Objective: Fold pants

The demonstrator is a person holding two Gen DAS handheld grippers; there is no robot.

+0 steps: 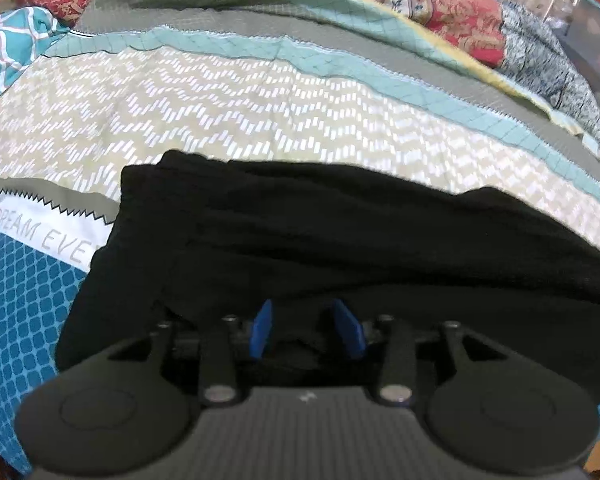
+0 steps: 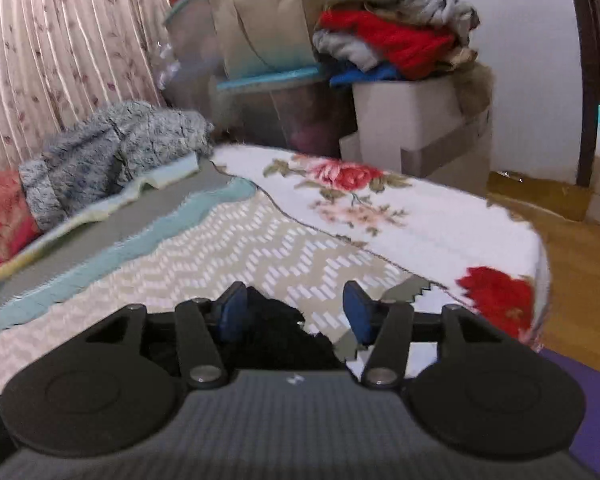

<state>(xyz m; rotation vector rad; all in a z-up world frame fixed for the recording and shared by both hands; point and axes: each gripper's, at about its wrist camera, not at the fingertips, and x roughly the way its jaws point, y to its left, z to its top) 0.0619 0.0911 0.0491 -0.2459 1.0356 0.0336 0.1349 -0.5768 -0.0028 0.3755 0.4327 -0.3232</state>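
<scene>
Black pants [image 1: 320, 232] lie in a folded heap on the patterned bedspread [image 1: 220, 120], filling the lower middle of the left wrist view. My left gripper [image 1: 306, 330] is open just above the near part of the pants, blue pads apart with nothing between them. In the right wrist view my right gripper [image 2: 296, 314] is open, and a bit of the black pants [image 2: 276, 332] shows between and below its blue pads, not clamped.
Pillows and quilts [image 1: 460, 12] line the far side of the bed. A floral blanket [image 2: 380, 208] covers the bed's corner, with wooden floor [image 2: 572, 264] beyond. Boxes stacked with clothes [image 2: 400, 40] and a grey fuzzy garment [image 2: 112, 148] stand at the back.
</scene>
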